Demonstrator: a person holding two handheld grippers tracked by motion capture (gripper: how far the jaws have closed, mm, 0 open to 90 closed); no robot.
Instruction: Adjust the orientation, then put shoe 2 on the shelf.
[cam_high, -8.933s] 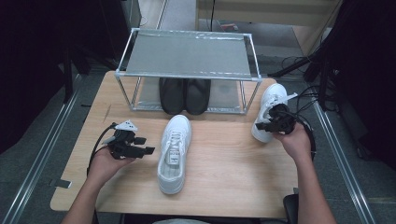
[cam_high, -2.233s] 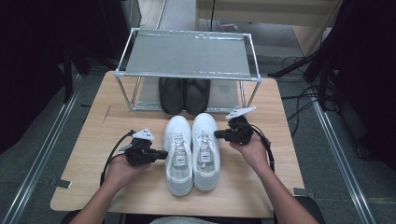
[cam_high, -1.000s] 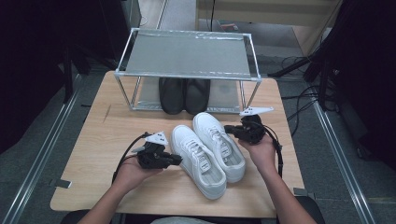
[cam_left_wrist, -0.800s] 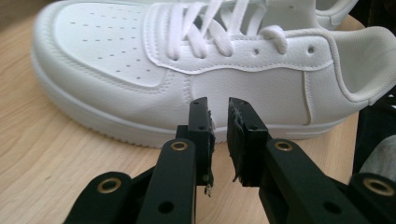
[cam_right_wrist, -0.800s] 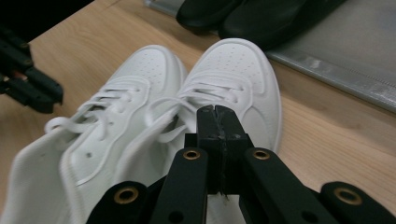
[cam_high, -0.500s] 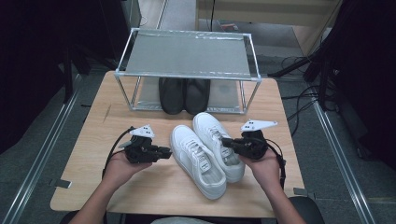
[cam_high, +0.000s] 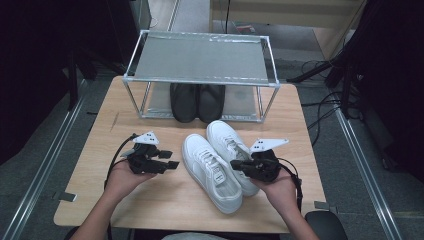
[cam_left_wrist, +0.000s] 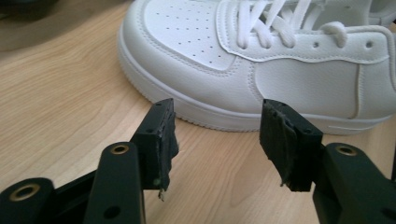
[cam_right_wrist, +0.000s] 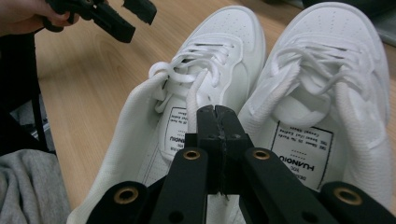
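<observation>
White shoes (cam_high: 220, 162) lie side by side, slanted, in the middle of the wooden table (cam_high: 90, 165), in front of a metal rack (cam_high: 200, 55) with dark shoes (cam_high: 197, 101) under it. Left gripper (cam_high: 170, 159) sits just beside the nearer shoe, its jaws having just been opening, nothing between them. Right gripper (cam_high: 235, 165) hovers over the shoe collars, jaws pressed together and empty.

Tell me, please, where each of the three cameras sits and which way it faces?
High view: above the person's side, looking forward and down on the table; both forearms show.
Left gripper view: on the left gripper, facing a white sneaker's side.
Right gripper view: on the right gripper, over both sneakers' openings.
All views share the sneakers.
</observation>
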